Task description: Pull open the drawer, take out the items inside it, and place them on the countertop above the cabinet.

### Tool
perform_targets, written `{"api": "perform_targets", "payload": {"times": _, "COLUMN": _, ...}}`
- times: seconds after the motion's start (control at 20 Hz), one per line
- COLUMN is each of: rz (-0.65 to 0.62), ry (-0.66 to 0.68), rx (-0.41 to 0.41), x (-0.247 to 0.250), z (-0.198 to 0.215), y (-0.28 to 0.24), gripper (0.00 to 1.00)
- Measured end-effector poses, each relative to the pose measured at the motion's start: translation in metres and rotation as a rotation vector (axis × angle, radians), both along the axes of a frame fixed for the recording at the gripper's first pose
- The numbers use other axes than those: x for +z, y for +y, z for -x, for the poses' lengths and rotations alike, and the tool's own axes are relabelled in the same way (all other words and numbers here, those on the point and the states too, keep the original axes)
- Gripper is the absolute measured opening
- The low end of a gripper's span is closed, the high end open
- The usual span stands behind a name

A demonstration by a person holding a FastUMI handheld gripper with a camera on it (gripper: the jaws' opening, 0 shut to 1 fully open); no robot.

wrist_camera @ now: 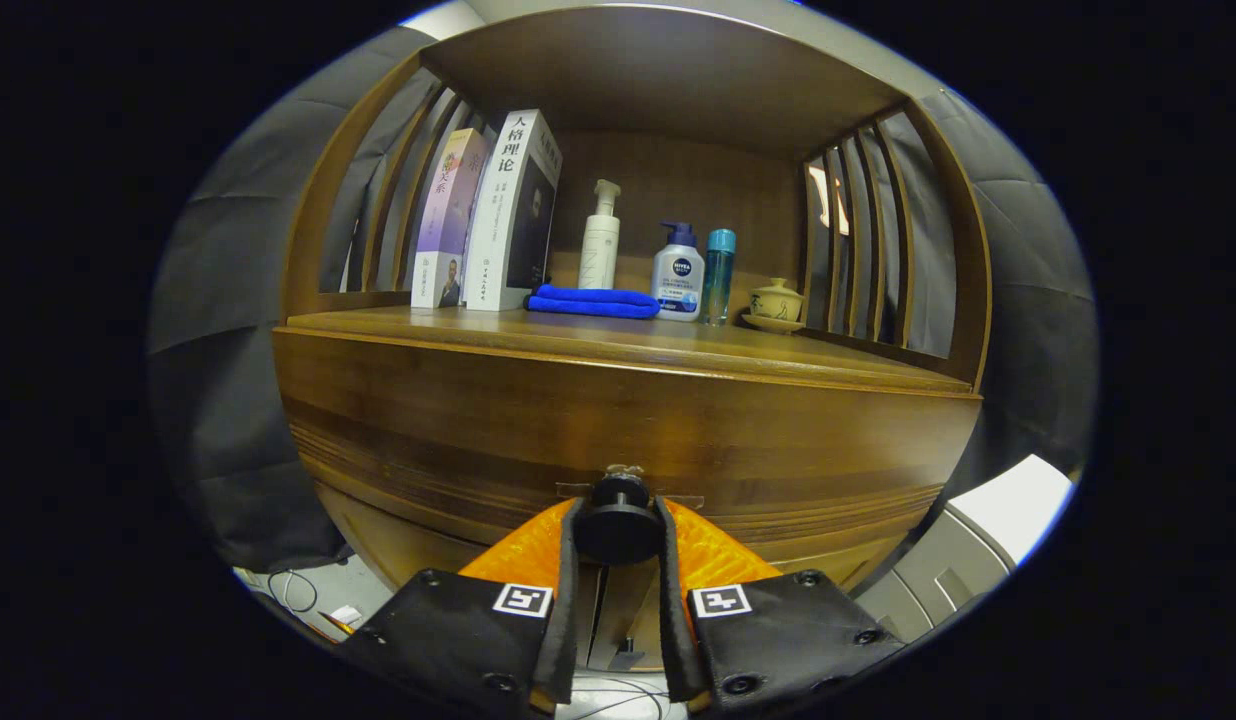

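The wooden cabinet's drawer front (618,430) fills the middle of the gripper view, its face flush with the cabinet. A round black knob (618,522) sticks out of it at the bottom centre. My gripper (618,530) is shut on the knob: both orange fingers (523,550) press against its sides. The countertop (618,345) lies just above the drawer, beyond the fingers. The drawer's inside is hidden.
On the countertop's back stand two books (488,215), a folded blue cloth (593,301), a white pump bottle (600,240), a blue-capped pump bottle (678,272), a teal bottle (718,275) and a lidded cup (776,302). A white unit (978,545) sits lower right.
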State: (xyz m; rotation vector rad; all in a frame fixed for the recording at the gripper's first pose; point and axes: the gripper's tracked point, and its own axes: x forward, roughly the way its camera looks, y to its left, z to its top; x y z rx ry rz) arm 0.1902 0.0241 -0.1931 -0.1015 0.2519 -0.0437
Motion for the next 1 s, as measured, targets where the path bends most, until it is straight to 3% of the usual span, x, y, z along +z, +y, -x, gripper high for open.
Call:
{"api": "perform_targets", "payload": {"times": 0.2, "rz": -0.044, "ry": 0.007, "rx": 0.005, "x": -0.004, "z": 0.000, "y": 0.000, "gripper": 0.28}}
{"api": "perform_targets", "payload": {"times": 0.5, "rz": -0.030, "ry": 0.018, "rx": 0.007, "x": -0.004, "z": 0.007, "y": 0.000, "gripper": 0.28}}
{"api": "perform_targets", "payload": {"times": 1.0, "rz": -0.039, "ry": 0.023, "rx": 0.017, "x": -0.004, "z": 0.052, "y": 0.002, "gripper": 0.28}}
